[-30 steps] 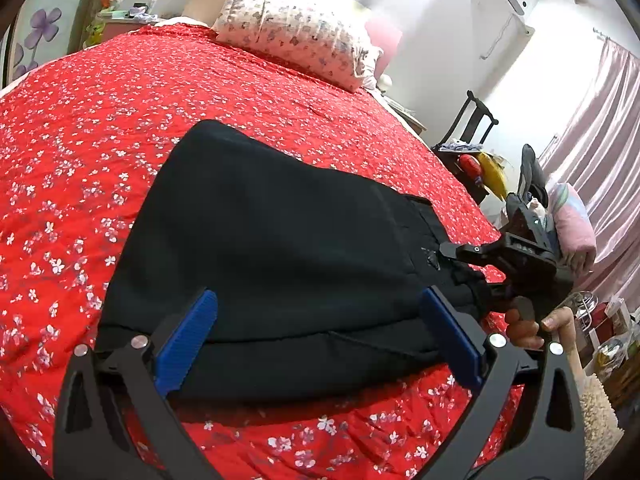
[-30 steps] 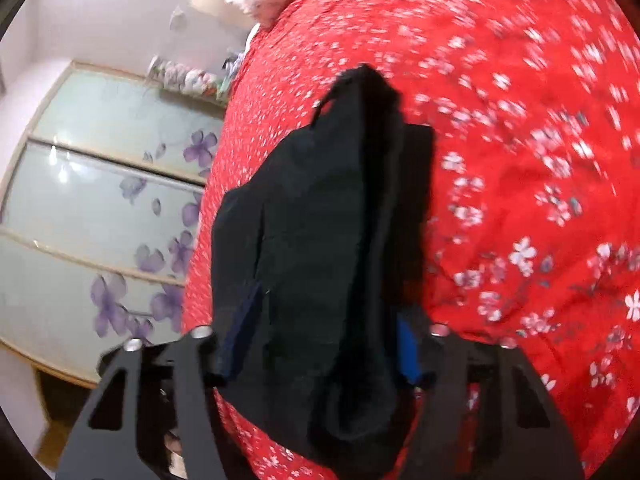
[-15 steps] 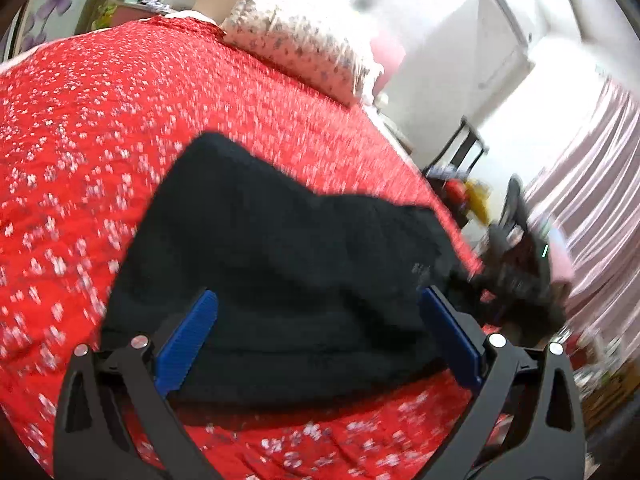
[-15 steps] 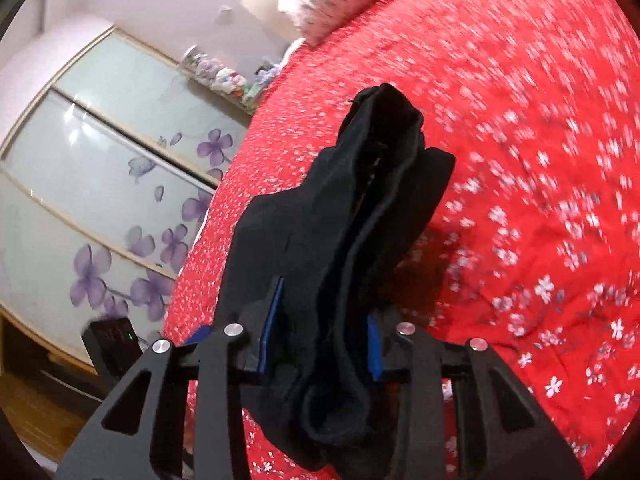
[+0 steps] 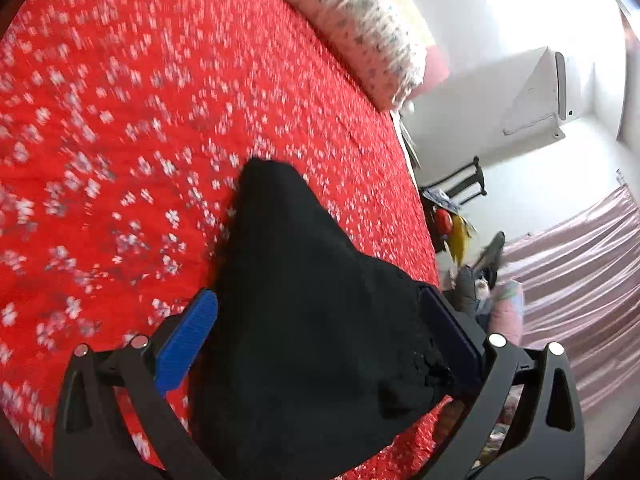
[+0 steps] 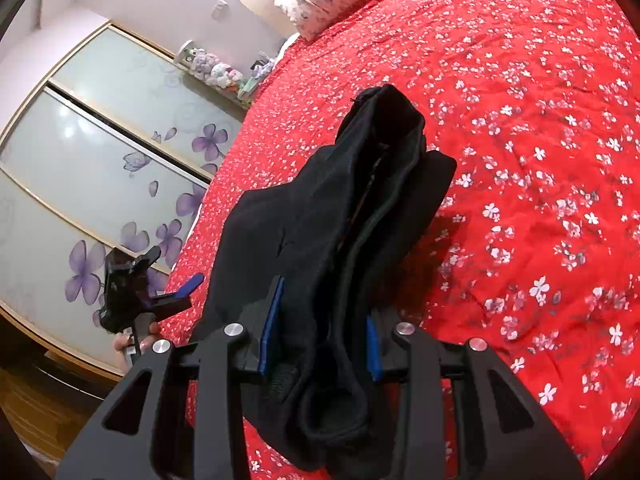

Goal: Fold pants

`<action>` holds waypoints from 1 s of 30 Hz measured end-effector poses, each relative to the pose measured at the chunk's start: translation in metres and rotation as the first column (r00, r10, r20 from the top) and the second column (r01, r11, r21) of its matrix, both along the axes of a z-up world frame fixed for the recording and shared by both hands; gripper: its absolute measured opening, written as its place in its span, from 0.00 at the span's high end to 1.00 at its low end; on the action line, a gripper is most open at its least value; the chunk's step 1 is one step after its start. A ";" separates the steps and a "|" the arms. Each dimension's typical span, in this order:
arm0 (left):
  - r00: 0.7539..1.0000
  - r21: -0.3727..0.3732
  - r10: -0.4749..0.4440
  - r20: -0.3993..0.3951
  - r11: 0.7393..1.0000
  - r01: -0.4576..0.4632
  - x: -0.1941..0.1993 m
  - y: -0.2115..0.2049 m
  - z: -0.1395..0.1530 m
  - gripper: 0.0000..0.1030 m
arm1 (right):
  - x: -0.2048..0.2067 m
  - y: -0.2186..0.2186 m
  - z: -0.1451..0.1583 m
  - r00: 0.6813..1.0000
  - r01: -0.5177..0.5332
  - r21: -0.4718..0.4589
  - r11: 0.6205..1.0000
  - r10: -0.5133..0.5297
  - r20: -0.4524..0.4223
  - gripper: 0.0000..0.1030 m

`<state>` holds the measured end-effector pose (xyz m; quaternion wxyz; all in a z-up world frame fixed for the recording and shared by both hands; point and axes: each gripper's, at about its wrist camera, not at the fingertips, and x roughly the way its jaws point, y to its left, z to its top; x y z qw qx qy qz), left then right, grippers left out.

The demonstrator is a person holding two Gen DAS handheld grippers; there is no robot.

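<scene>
Nearest in the right wrist view, the right gripper [image 6: 320, 328] has its jaws pinching a thick bunched fold of the black fabric pants [image 6: 340, 208]; they have just been closing on the cloth, which now rises in a taller ridge than a second ago. In the left wrist view the left gripper [image 5: 320, 320] has its jaws spread wide about the near end of the pants, which look narrower than before. Beyond lies the red flower-printed bedspread [image 5: 120, 120], with the floral pillow [image 5: 352, 28] at the far end.
</scene>
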<state>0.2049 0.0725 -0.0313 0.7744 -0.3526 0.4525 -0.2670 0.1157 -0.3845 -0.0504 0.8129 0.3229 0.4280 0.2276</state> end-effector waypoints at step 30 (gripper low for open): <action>0.999 0.122 -0.031 -0.025 0.992 0.034 0.002 -0.026 -0.018 0.78 | 0.001 -0.017 -0.032 0.995 0.059 0.073 0.996 -0.053 -0.080 0.62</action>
